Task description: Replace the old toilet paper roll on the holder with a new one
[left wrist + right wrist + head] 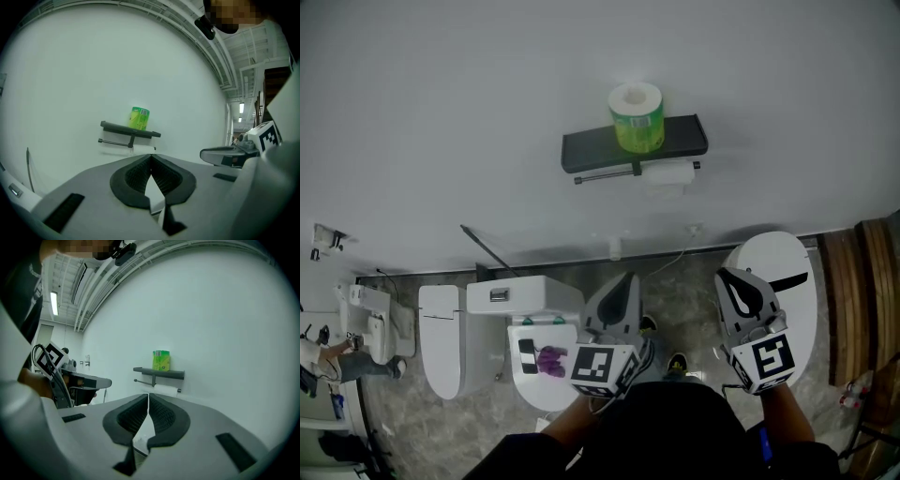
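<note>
Against the foot of the white wall (487, 84), far left in the head view: a white oblong fixture (441, 352), standing on the grey marbled floor (675, 267).

Next right: a white toilet (525, 298), cistern toward the wall. One small purple object (550, 360) lies on its seat; its kind is not readable.

Just right of the toilet: the left claw (628, 279), jaws closed tip to tip with nothing between them, pointing toward the wall.

Centre, on the wall above both claws: one dark toilet paper holder (591, 150), with a flat shelf on top and a bar beneath.
- The new toilet paper roll (637, 117), in a green wrapper, stands upright on the shelf near its middle.
- The old toilet paper roll (667, 174), white, hangs on the bar under the shelf's right half.
- Both rolls are well apart from either claw.

Right of centre: the right claw (727, 275), jaws shut together and empty. It is beside the left claw and points the same way, seen against a white oval lid (787, 272).

Far right: brown wooden slats (862, 300).
</note>
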`<action>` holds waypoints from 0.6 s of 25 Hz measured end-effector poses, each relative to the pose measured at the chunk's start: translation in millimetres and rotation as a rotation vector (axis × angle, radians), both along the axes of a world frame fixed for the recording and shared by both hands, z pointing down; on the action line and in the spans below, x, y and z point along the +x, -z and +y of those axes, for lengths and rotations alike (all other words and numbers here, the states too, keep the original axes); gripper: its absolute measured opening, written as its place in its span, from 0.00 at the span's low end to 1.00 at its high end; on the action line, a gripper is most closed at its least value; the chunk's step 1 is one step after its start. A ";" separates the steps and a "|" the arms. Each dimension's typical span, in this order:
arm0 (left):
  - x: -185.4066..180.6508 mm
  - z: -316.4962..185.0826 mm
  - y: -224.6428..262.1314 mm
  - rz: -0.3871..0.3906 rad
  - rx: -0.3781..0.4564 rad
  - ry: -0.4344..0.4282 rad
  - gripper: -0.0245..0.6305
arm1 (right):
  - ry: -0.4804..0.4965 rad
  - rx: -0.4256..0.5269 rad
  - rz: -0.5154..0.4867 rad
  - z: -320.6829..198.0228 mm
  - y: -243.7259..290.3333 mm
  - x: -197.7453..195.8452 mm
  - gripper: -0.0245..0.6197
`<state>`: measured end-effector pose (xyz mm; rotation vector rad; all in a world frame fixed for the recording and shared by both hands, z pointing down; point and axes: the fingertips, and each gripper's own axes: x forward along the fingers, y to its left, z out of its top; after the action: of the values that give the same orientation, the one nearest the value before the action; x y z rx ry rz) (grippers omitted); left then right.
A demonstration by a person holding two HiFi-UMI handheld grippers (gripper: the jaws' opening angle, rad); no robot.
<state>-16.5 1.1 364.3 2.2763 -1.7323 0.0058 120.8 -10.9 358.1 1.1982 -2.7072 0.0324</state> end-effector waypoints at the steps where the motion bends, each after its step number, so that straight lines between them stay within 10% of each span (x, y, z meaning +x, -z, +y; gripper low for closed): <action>1: -4.4 -8.4 -0.5 0.003 0.000 -0.002 0.07 | -0.003 0.001 0.008 -7.9 0.2 -4.4 0.07; 15: -59.7 -98.9 6.5 0.027 0.034 -0.045 0.07 | 0.001 0.043 0.143 -99.2 7.5 -66.6 0.07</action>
<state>-76.1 -97.8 357.8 2.3282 -1.6804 -0.0450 54.1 -110.1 350.7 1.1637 -2.5963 -0.1076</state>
